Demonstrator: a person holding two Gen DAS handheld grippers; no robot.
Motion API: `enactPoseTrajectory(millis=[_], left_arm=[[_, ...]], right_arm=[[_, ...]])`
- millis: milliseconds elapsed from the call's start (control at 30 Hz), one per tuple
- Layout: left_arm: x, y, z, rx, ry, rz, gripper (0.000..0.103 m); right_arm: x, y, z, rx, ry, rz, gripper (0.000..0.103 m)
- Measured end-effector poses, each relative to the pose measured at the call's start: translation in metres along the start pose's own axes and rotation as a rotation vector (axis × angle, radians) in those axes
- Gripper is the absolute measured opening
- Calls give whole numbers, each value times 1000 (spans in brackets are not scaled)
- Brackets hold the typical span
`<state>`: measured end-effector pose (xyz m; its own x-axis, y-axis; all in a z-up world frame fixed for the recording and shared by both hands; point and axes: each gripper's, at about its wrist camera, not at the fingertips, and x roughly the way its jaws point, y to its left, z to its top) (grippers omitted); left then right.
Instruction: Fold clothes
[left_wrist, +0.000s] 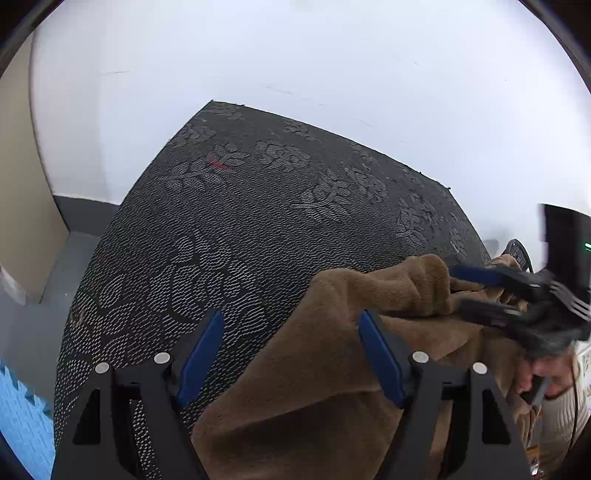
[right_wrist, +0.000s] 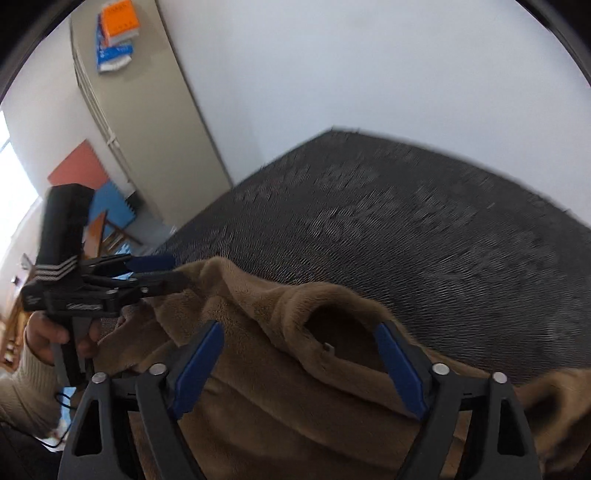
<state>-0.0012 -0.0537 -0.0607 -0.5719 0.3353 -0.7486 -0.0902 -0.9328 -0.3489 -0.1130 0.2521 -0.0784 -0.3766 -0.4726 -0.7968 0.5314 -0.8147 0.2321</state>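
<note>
- Fleece garment, brown and plush, lies bunched at the near edge of the worktop, filling the 5 o'clock part of the left wrist view and the whole lower half of the right wrist view.
- Worktop is covered in a dark cloth with a pale woven flower pattern; a small red mark sits on it toward 11 o'clock of the left view.
- Left gripper points down at the worktop with its blue-padded fingers spread wide; the garment's edge runs between them, but neither pad presses on it, so it holds nothing.
- Right gripper also stands well open over the garment; a raised fold with a dark round opening, a neck or sleeve mouth, sits between the fingers toward the right one, and the pads do not clamp it.
- Seen from the left view, the right gripper comes in at 3 o'clock, blurred, its fingers apart just above a hump of fleece.
- Seen from the right view, the left gripper comes in at 9 o'clock, its tips at the garment's far corner; a hand in a cream knit sleeve grips its handle.
- Beige cabinet stands at 11 o'clock of the right view, with blue and orange books on top.
</note>
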Motion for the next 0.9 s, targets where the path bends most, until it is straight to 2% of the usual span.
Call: enactPoseTrajectory(millis=[67,100,167,233,333,433,500,567,667,700,733,767,800,833,900], left_arm=[[-2,3,-2,-7,2,-4,80],[-3,5,-3,-11,4,-4,80],[0,7,-3,-7,4,-1,80],[2,7,-2,-4,3,1,80],[4,6,0,9,4,14,80],[3,3,3,27,-9,31,80],[-2,3,6,27,-24,32,80],[-5,2,10,37,-38,52,80],[-6,-1,15,64,-46,86,80],[-6,-2,17,70,-45,88,80],[-6,-2,20,73,-45,86,80],[-6,-2,22,77,-46,85,80],[-6,-3,25,82,-50,95,80],[-6,-4,27,87,-53,104,80],[-2,-6,34,98,-58,130,80]], right_arm=[[26,-2,3,28,82,40,47],[34,-1,1,38,114,59,26],[43,5,-1,41,143,103,24],[39,10,3,35,112,139,22],[19,10,23,70,-11,157,21],[-4,-5,52,115,-157,135,20],[-5,-15,67,144,-190,130,20],[5,-21,77,149,-185,108,21],[34,-29,82,177,-104,128,25],[43,-31,81,188,-78,136,35],[49,-34,77,194,-68,139,52],[53,-36,73,201,-63,148,61],[55,-37,70,210,-60,153,74],[51,-38,66,219,-67,149,80],[38,-42,61,241,-102,152,81]])
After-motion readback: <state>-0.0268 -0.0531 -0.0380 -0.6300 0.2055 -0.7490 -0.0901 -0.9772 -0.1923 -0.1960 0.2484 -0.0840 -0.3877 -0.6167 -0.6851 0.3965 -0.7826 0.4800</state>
